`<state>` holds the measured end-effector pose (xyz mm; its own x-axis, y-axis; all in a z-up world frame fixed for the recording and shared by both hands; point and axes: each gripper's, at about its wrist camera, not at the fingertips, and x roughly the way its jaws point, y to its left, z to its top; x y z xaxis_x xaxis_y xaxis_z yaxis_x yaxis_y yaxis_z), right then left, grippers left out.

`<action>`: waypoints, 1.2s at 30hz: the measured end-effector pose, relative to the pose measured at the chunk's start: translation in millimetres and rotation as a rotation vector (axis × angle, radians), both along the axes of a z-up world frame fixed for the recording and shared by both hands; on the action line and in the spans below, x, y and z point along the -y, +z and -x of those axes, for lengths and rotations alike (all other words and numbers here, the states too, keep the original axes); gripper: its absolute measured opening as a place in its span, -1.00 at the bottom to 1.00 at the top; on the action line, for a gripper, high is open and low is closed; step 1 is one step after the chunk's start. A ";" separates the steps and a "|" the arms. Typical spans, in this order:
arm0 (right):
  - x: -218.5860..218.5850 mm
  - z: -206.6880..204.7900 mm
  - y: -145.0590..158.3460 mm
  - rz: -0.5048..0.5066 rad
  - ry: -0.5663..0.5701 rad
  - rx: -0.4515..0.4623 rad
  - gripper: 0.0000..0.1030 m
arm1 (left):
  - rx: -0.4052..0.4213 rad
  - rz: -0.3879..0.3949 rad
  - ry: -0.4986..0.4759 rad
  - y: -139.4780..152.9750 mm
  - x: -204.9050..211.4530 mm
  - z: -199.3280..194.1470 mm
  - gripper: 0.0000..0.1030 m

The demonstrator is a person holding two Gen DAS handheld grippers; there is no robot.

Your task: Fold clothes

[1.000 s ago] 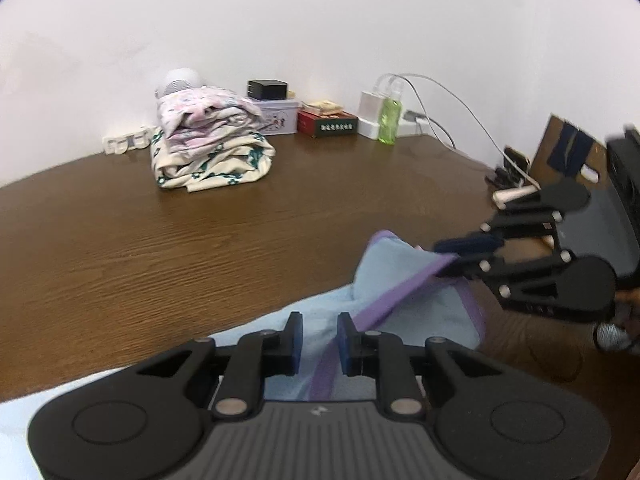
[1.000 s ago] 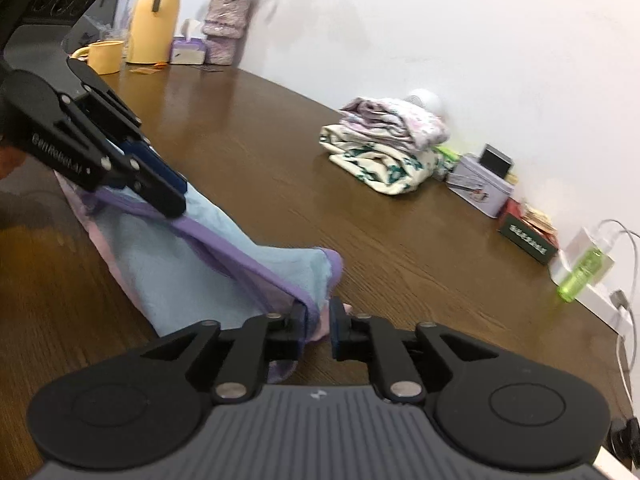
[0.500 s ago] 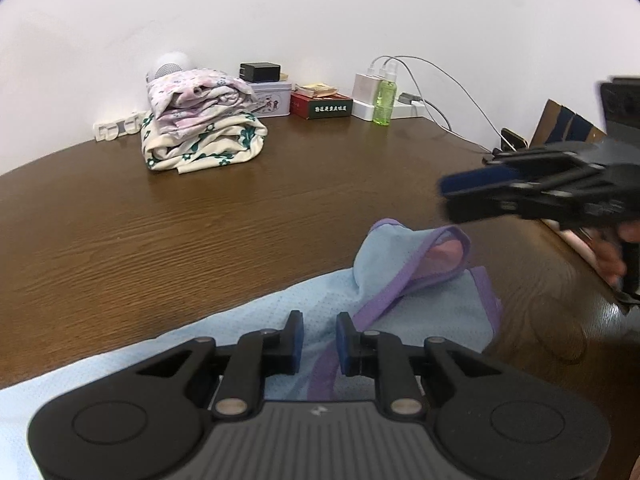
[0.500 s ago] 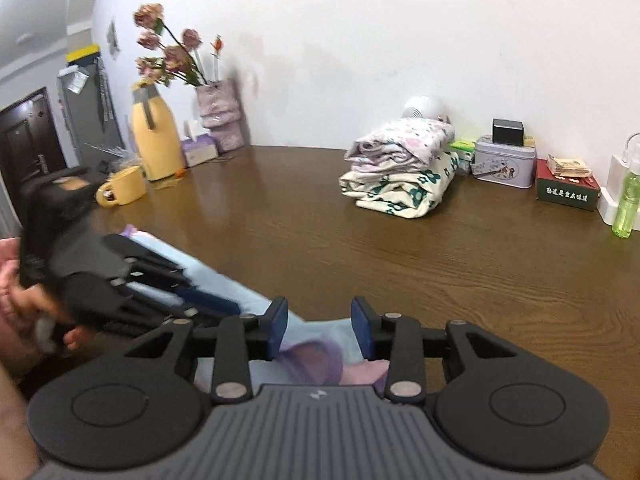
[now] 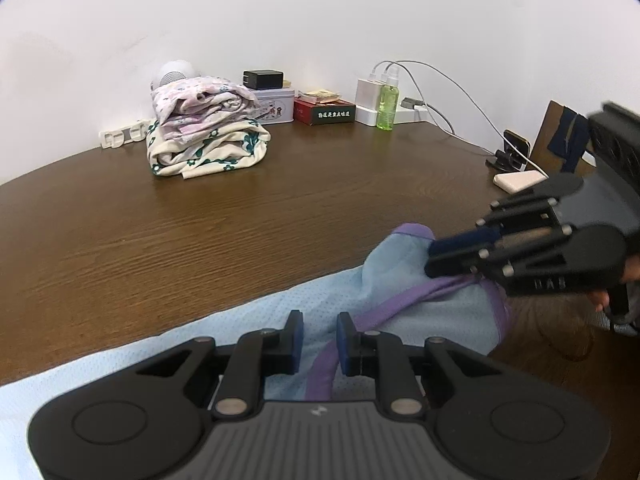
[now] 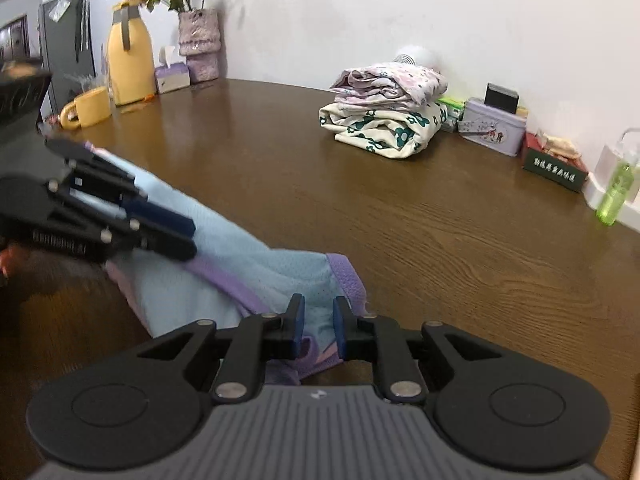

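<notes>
The light blue garment (image 5: pixel 352 304) with a purple trim lies at the near edge of the brown worktop (image 5: pixel 200 232), partly bunched up. The left tool (image 5: pixel 318 338) has its two blue pads close together, and the purple trim runs up between them. It looks like it pinches the cloth there. The right tool (image 6: pixel 316 328) has just been closing its jaws. Its pads are now close together with a fold of the blue and purple cloth between them, so it pinches the garment too. In the left wrist view the right tool (image 5: pixel 434 258) sits at the right side, with its tips on the raised bump of the cloth.

Near the far edge of the worktop sits a pile of folded clothes (image 6: pixel 386 110), a pink flowery one on top of a cream one with green flowers. Beside it stand a small tin (image 6: pixel 492 128), a dark red box (image 6: pixel 554 166) and a green bottle (image 5: pixel 387 102). At the far left corner stand a yellow jug (image 6: pixel 130 68), a yellow mug (image 6: pixel 90 106) and a vase of flowers (image 6: pixel 200 44).
</notes>
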<state>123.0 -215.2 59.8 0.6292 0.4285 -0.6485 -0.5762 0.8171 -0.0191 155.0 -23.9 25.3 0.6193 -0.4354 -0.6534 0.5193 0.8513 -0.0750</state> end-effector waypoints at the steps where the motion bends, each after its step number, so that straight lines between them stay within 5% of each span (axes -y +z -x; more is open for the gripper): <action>1: -1.0 3.2 -1.1 0.005 -0.004 0.013 -0.71 | -0.003 0.004 0.004 0.3 -0.7 -0.4 -0.68; 7: 11.1 4.7 3.9 -0.108 -0.037 -0.005 -0.65 | -0.006 0.010 0.008 1.4 -1.6 0.1 -0.58; 11: 19.7 -11.1 19.5 -0.148 -0.070 0.025 -0.32 | 0.006 -0.005 -0.003 0.9 1.5 2.9 -0.52; 15: 25.1 -38.5 15.1 -0.205 -0.069 -0.095 -0.16 | 0.005 -0.002 -0.003 0.6 1.2 3.8 -0.51; 17: 26.3 -46.5 10.5 -0.224 -0.054 -0.149 -0.41 | 0.005 0.000 -0.003 0.6 1.2 4.0 -0.50; 18: 26.6 -49.0 9.2 -0.234 -0.043 -0.173 -0.82 | 0.004 0.000 -0.004 0.6 1.2 4.0 -0.50; 19: 27.3 -47.7 10.1 -0.249 -0.034 -0.184 -0.92 | 0.004 0.001 -0.004 0.6 1.2 4.0 -0.50; 25: 44.5 -26.9 30.9 -0.339 -0.022 -0.193 -0.92 | 0.004 0.002 0.001 0.8 1.3 4.4 -0.50; 30: 43.7 -21.4 13.0 -0.245 -0.070 -0.206 -0.91 | -0.005 0.015 0.002 2.2 -0.5 3.7 -0.45; 32: 42.6 -20.9 9.0 -0.234 -0.078 -0.187 -0.86 | -0.011 0.030 0.002 3.5 -2.9 3.6 -0.37; 36: 49.2 -13.2 15.8 -0.285 -0.108 -0.124 -0.37 | -0.010 0.062 0.015 8.7 -10.0 4.2 -0.34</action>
